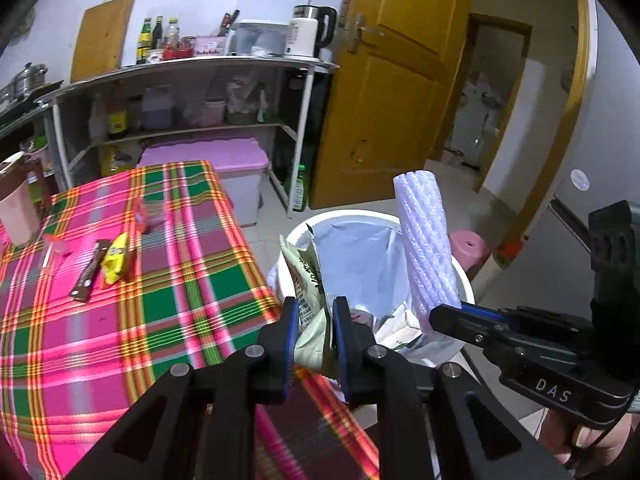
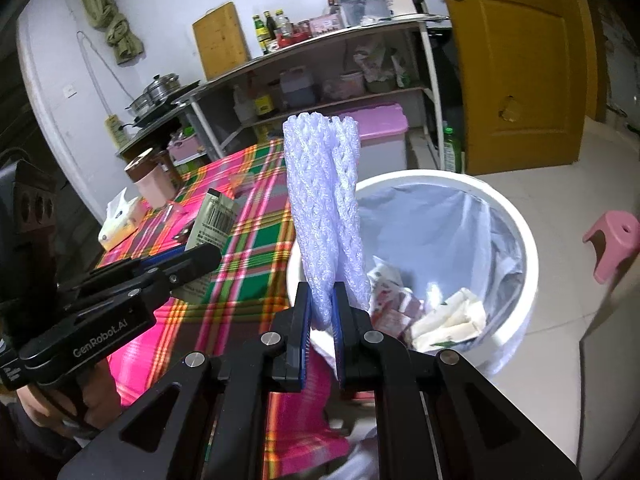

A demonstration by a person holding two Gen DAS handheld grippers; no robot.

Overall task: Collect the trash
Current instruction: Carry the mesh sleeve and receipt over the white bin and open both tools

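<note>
My left gripper [image 1: 316, 310] is shut on a pale green snack wrapper [image 1: 306, 276], held upright at the table's corner beside the white lined trash bin [image 1: 344, 216]. My right gripper [image 2: 320, 294] is shut on a white foam net sleeve [image 2: 324, 208], which stands upright over the bin's near left rim [image 2: 528, 248]. Each gripper shows in the other's view: the right gripper [image 1: 438, 316] with the foam sleeve [image 1: 424, 240], the left gripper [image 2: 206, 254] with the wrapper [image 2: 212, 220]. Paper and packet trash [image 2: 440, 316] lies in the bin.
On the plaid tablecloth [image 1: 180, 280] lie a yellow packet [image 1: 116, 258], a brown wrapper [image 1: 90, 276] and a clear wrapper [image 1: 150, 212], with a pink cup [image 2: 154, 184] and a tissue pack [image 2: 120, 220] nearby. A pink stool [image 2: 612, 240] stands right of the bin. Shelves and a yellow door stand behind.
</note>
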